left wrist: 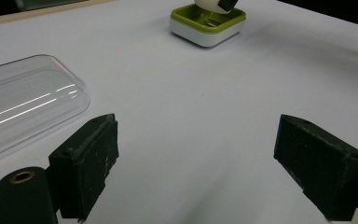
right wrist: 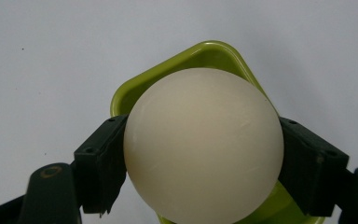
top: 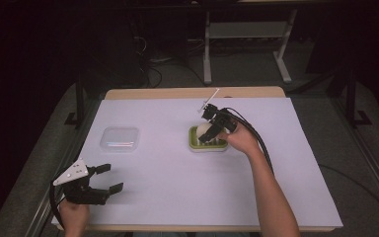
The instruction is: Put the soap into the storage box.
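Clamping a cream ball [right wrist: 203,144] over green tray [right wrist: 200,53], right gripper [right wrist: 204,161]

My left gripper [left wrist: 196,163] hangs low over the white bench [left wrist: 205,93], jaws wide apart, nothing between them. Clear plastic lid [left wrist: 23,107] lies on the bench just beyond my left-hand jaw. Far ahead: green-and-white dish [left wrist: 208,25] with a pale ball [left wrist: 207,4] above it, a black jaw against the ball.

A wooden table [top: 192,93] under a white sheet [top: 177,182] stands on grey floor [top: 246,64]. Beyond the table, white frame legs [top: 207,54] and dark cables [top: 150,66] sit in dim light.
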Action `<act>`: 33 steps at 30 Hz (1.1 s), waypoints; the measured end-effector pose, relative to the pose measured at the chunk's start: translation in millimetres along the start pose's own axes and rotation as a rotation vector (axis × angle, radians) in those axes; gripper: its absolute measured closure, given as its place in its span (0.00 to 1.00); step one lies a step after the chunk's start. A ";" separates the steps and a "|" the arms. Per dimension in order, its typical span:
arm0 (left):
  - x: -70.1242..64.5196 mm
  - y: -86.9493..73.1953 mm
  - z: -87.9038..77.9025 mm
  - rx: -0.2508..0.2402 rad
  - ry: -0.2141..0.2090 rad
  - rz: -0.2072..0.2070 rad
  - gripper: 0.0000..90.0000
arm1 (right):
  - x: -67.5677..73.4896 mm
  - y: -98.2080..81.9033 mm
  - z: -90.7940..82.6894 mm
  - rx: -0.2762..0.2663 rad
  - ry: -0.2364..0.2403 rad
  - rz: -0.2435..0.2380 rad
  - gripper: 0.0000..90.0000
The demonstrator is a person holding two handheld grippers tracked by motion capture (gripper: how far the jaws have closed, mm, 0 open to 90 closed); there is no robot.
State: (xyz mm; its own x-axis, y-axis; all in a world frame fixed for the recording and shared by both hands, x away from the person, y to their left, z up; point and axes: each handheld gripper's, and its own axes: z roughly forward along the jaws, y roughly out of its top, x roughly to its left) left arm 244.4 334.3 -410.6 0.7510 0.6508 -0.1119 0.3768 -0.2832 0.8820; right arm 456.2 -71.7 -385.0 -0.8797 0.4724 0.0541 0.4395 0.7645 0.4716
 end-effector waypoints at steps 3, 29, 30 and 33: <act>0.3 0.0 -0.1 0.001 0.000 0.001 0.15 | -0.4 -0.9 1.2 -0.002 0.001 0.008 0.25; -0.2 0.2 0.3 -0.001 -0.003 -0.001 0.15 | -2.0 -4.1 11.3 0.032 0.001 0.035 0.25; -0.2 0.2 0.3 -0.001 -0.003 -0.001 0.15 | -2.0 -4.1 11.4 0.032 0.000 0.036 0.25; -0.1 0.2 0.4 0.000 -0.004 0.000 0.15 | -2.3 -4.2 12.0 0.036 0.000 0.037 0.25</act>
State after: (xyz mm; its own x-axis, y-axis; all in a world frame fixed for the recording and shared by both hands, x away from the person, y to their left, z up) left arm 244.6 333.8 -410.7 0.7531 0.6479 -0.1141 0.3773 -0.2833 0.8817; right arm 458.6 -70.8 -397.7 -0.8628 0.5006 0.0710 0.4780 0.7618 0.4373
